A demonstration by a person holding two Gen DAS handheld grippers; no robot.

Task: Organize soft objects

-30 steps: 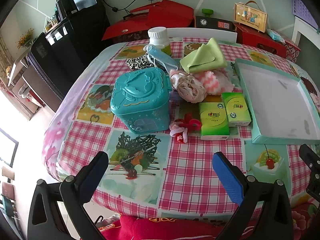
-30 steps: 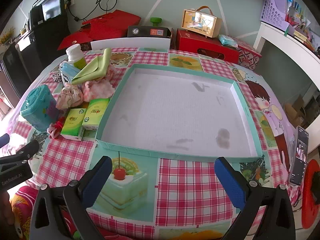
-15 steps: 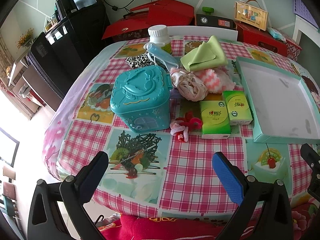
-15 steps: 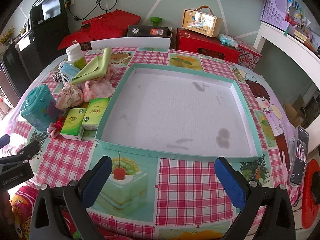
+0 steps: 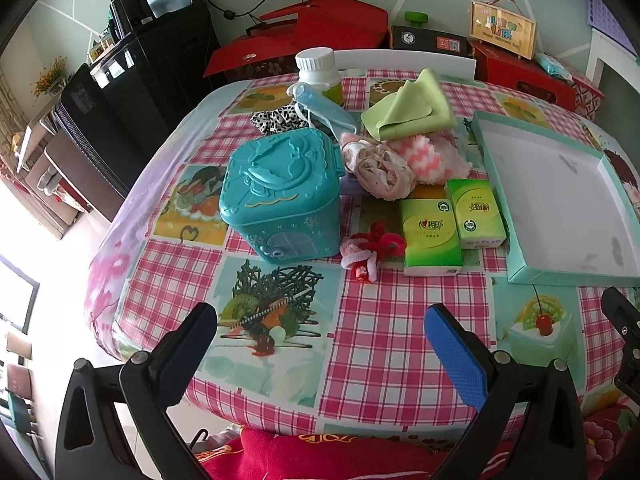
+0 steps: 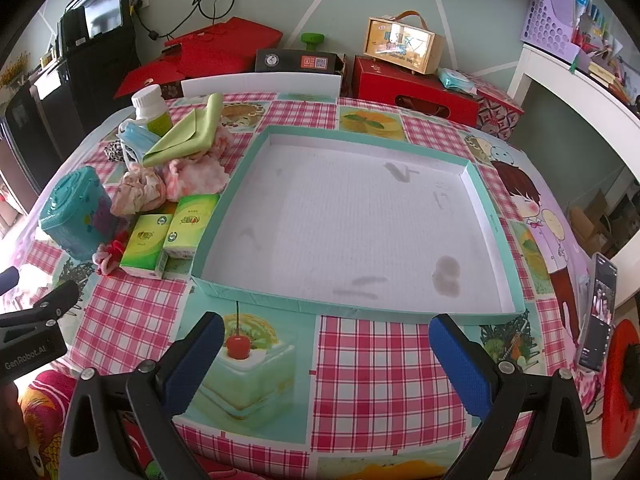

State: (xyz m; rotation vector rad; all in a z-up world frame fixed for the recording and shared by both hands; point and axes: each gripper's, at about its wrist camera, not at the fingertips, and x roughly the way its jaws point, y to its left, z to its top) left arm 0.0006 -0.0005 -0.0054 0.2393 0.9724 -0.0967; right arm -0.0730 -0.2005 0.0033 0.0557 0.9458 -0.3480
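While both hand-held grippers gape empty, left hand-held gripper (image 5: 320,336) faces hair ties (image 5: 370,250); right hand-held gripper (image 6: 326,346) faces the tray (image 6: 490,216).

Right tongs (image 6: 320,354) gape wide over the tablecloth (image 6: 384,364); teal tray (image 6: 496,220) just beyond; tissue packs (image 6: 168,232) beside it.

tissue packs (image 5: 452,228) left of tray (image 6: 496,216), cloths (image 5: 408,160) behind packs

left wrist: faces clutter | right wrist: faces tray (image 6: 494,216) | shared: tray
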